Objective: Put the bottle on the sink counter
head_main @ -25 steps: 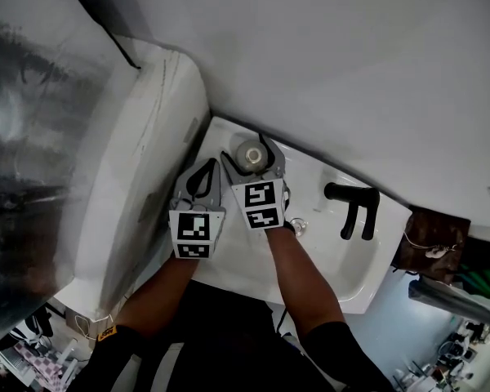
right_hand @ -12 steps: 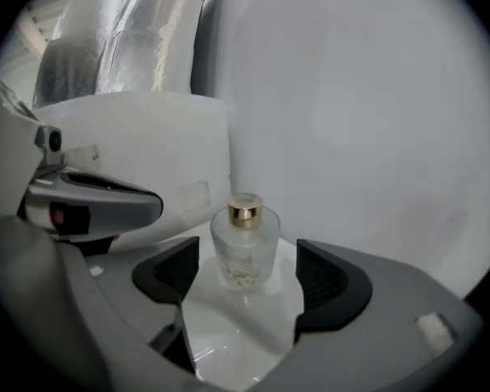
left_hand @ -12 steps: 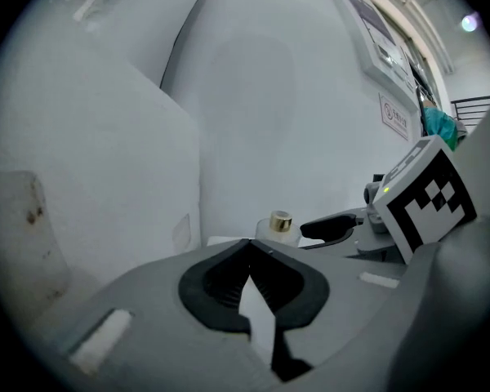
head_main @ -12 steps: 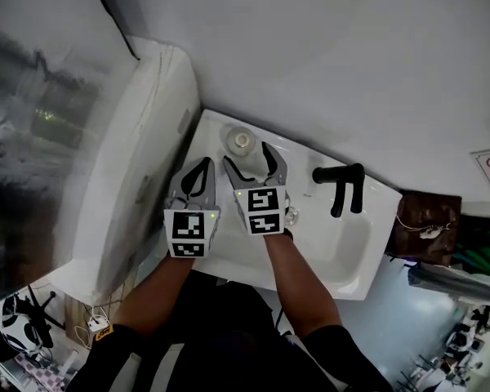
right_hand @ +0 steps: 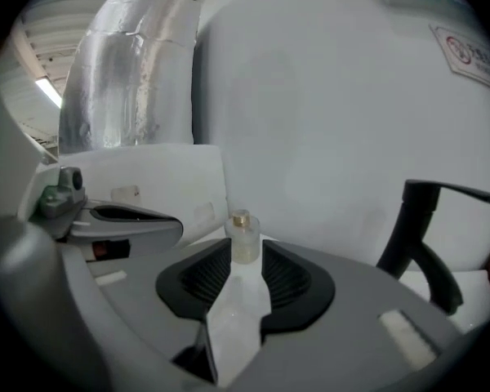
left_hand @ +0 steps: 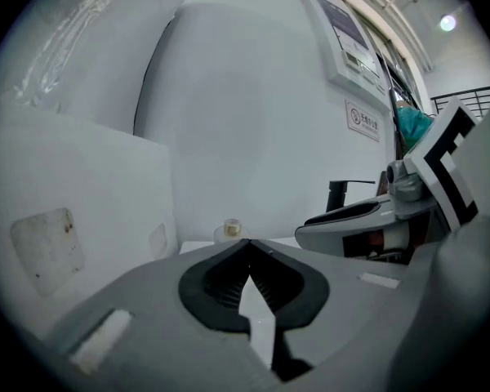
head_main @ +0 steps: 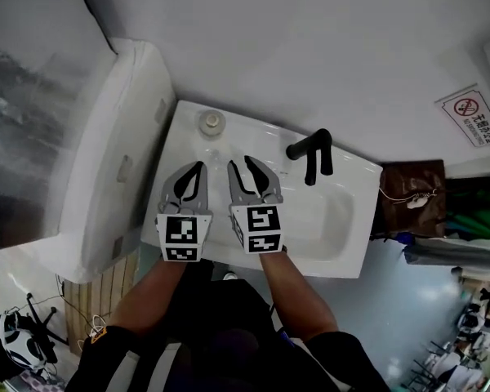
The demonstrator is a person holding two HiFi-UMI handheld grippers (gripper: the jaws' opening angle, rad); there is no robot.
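Withdrawn since the earlier frame, your right gripper [head_main: 239,162] no longer flanks the bottle [head_main: 210,122]. Its jaws have just been closing from wide to a narrow gap, with nothing between them. Your left gripper [head_main: 199,167] has backed off alongside, jaws together at the tips and empty.

Sink counter [head_main: 182,149]: white, mid-frame, with both grippers over its lower edge. Basin [head_main: 331,219]: right of the grippers. Faucet [head_main: 313,149]: black, to the upper right of your right gripper and clear of it. The bottle stands upright at the counter's upper-left corner, near the wall, well apart from both grippers, with bare counter between.
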